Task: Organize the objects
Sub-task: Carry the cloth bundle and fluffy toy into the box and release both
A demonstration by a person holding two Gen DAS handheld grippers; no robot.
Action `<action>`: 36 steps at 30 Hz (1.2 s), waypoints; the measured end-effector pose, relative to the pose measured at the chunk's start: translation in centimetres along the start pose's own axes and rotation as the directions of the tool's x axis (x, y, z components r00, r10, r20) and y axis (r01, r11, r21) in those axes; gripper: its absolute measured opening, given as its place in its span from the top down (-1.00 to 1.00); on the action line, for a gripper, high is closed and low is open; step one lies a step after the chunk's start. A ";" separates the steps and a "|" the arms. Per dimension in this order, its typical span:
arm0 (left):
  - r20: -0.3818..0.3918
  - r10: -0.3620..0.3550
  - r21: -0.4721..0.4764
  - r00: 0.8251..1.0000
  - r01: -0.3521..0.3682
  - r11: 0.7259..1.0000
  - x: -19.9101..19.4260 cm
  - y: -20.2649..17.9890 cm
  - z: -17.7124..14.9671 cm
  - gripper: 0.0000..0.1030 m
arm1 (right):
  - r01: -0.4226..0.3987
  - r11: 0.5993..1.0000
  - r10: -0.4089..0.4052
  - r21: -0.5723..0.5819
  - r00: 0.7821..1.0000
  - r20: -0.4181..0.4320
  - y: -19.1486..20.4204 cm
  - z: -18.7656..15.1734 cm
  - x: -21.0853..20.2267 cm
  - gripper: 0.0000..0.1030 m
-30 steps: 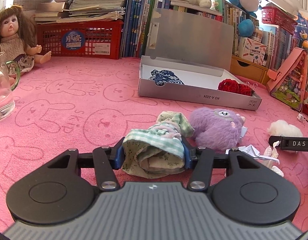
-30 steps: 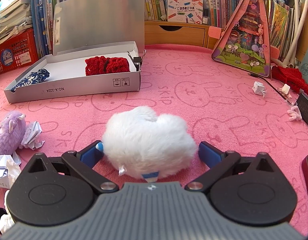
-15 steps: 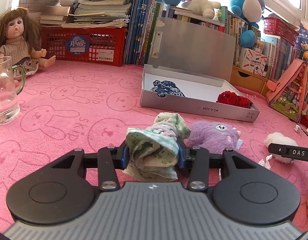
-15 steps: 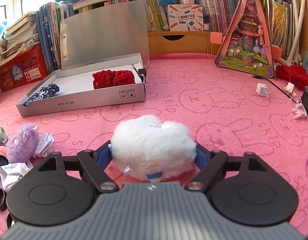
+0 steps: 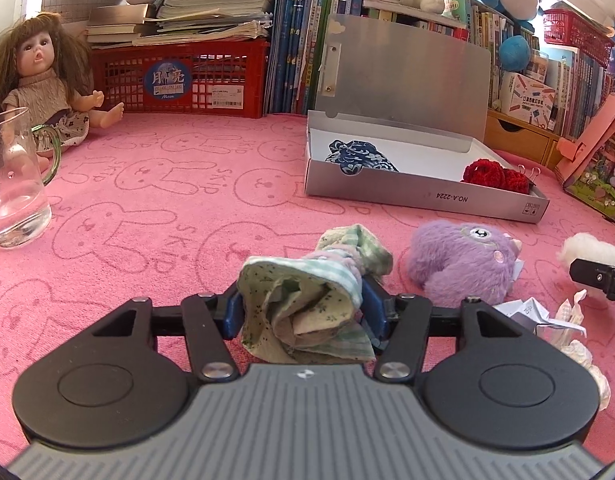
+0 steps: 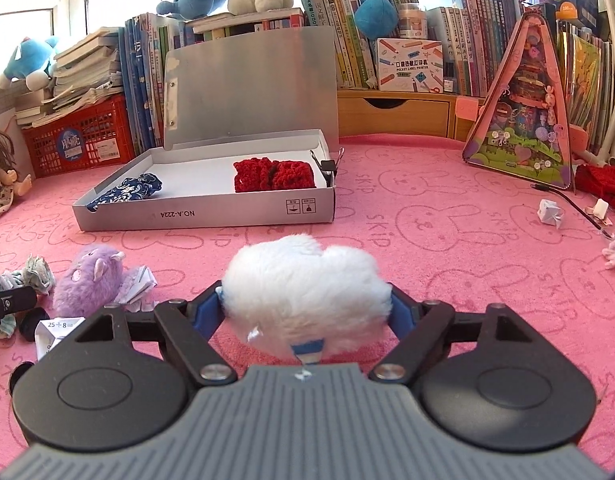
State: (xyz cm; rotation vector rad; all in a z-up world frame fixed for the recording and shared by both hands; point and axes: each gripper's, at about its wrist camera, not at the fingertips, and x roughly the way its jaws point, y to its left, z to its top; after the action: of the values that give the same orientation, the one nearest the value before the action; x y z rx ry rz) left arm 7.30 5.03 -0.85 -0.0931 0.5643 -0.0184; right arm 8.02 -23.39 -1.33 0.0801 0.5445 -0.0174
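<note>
Two identical hand-held tools: left black-and-grey two-finger gripper (image 5: 303, 304) and right black-and-grey two-finger gripper (image 6: 305, 310). Ribbed grey plastic body across the bottom, small white mark at its front edge. Round black housings with circular recesses at each side. Black linkage arms with triangular cut-outs, pinned by silver screws. Blue pads (image 6: 205, 312) lining the black fingers.
</note>
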 end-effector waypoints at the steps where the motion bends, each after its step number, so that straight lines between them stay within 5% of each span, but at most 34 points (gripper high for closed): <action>1: 0.001 -0.003 -0.006 1.000 0.003 1.000 -0.1 0.0 0.1 0.05 | -0.001 1.000 0.001 -0.001 1.000 0.001 0.0 0.0 0.0 -0.57; 20: 0.043 0.002 0.045 0.999 -0.004 0.999 1.3 -2.8 5.2 0.11 | -0.030 0.999 0.030 0.012 0.999 0.010 0.1 3.7 1.1 -0.56; 36: 0.038 -0.017 0.043 0.999 0.015 0.999 7.4 -3.4 11.7 0.11 | -0.055 0.998 0.055 0.024 0.998 0.014 -0.7 10.2 5.1 -0.56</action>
State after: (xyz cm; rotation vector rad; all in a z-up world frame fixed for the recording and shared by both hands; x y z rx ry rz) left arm 19.83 2.32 5.36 -0.0560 0.5249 -0.0443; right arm 17.64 -24.90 4.65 0.1190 0.5287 0.0289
